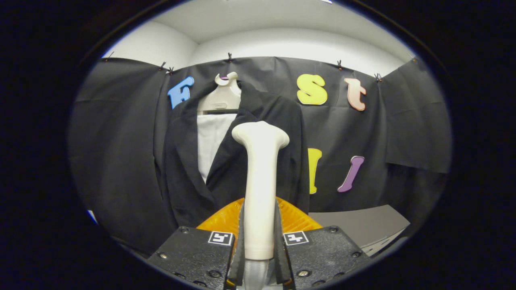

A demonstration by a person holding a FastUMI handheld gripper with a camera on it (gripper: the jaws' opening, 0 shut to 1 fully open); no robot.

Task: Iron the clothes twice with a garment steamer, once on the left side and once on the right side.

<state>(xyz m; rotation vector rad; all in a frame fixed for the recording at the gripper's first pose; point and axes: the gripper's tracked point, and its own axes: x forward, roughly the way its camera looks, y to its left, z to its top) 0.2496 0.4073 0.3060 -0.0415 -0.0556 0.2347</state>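
Black cloth (354, 133) hangs as the booth wall, pinned along its top edge by small dark clips (339, 64) and falling in loose folds and creases, with separate panels overlapping at both sides. Above the cloth, a plain white wall (282, 46) curves into a corner, meeting a white ceiling (262, 16); lighting even and soft, source not seen. Low at the right, below the cloth, a flat grey tabletop (363, 225) with a pale edge, set against the cloth's lower hem.

Tool-mounted fisheye, facing forward, near hanging jacket (238, 161)
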